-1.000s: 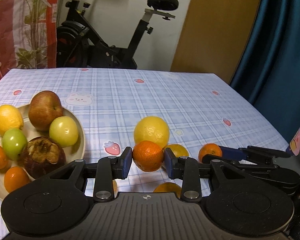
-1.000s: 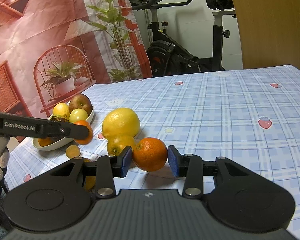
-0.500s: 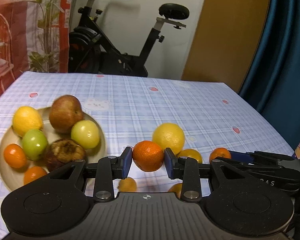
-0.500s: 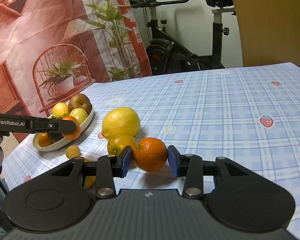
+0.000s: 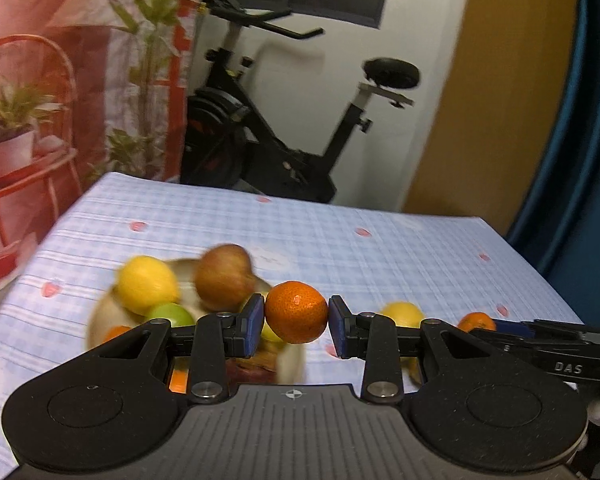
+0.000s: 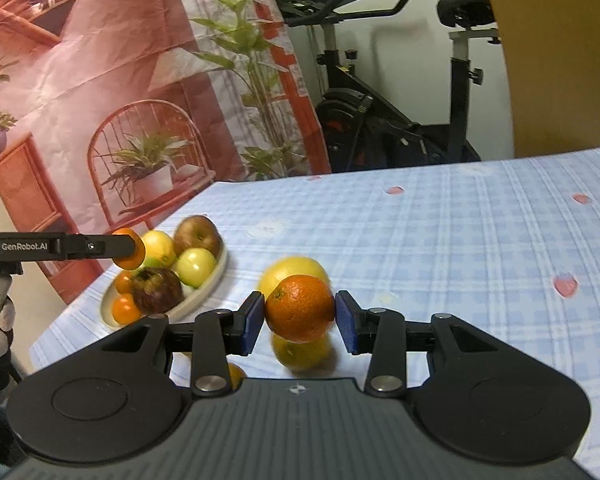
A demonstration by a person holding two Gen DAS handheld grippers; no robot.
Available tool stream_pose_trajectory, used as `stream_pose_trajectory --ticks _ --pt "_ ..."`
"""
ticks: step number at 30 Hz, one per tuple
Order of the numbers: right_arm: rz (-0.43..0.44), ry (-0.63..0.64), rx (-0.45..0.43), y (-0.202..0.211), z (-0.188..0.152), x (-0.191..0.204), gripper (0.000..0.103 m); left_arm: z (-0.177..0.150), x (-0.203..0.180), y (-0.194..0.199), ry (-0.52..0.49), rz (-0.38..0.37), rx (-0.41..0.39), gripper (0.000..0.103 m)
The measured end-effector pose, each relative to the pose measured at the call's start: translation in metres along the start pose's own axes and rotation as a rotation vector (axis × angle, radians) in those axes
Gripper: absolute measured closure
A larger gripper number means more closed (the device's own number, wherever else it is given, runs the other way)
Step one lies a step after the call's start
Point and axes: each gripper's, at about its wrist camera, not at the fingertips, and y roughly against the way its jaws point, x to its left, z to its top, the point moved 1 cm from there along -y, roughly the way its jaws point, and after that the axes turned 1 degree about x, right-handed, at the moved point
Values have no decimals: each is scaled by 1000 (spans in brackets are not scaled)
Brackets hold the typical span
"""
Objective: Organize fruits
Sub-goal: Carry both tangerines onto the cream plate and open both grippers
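My left gripper [image 5: 296, 322] is shut on a small orange [image 5: 296, 311] and holds it in the air over the right edge of the beige fruit bowl [image 5: 100, 312]. In the right wrist view this orange [image 6: 131, 249] hangs above the bowl [image 6: 204, 288]. The bowl holds a lemon, a red apple, green fruits, a dark wrinkled fruit and small oranges. My right gripper [image 6: 300, 322] is shut on a larger orange [image 6: 300, 307], lifted above a yellow-orange fruit [image 6: 300, 354] on the table, with a big lemon [image 6: 292, 270] behind it.
The table has a blue checked cloth [image 6: 460, 240]. A small orange fruit [image 6: 236, 374] lies near my right gripper's base. An exercise bike [image 6: 400, 112] stands behind the table, a printed backdrop at the left, a blue curtain [image 5: 580, 120] at the right.
My left gripper has carried its orange up and to the left, from above the loose fruits to over the bowl. My right gripper has closed on its orange and lifted it off the table.
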Motion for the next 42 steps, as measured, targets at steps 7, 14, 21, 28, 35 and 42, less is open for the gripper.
stream_pose_trajectory --ticks 7,14,21,28,35,42 --pt "65 40 32 -26 24 30 61 11 42 16 67 65 -25 66" --pt "131 145 98 -60 34 68 61 4 71 17 95 120 5 66" --pt "167 223 136 -93 43 95 61 -14 78 9 117 122 44 66" --pt "187 287 156 -134 52 122 61 -23 79 3 81 149 54 66" --pt "186 336 194 -166 48 140 61 -26 73 -4 26 154 53 66" --pt "160 337 210 -177 43 139 61 -26 75 -10 14 163 64 66"
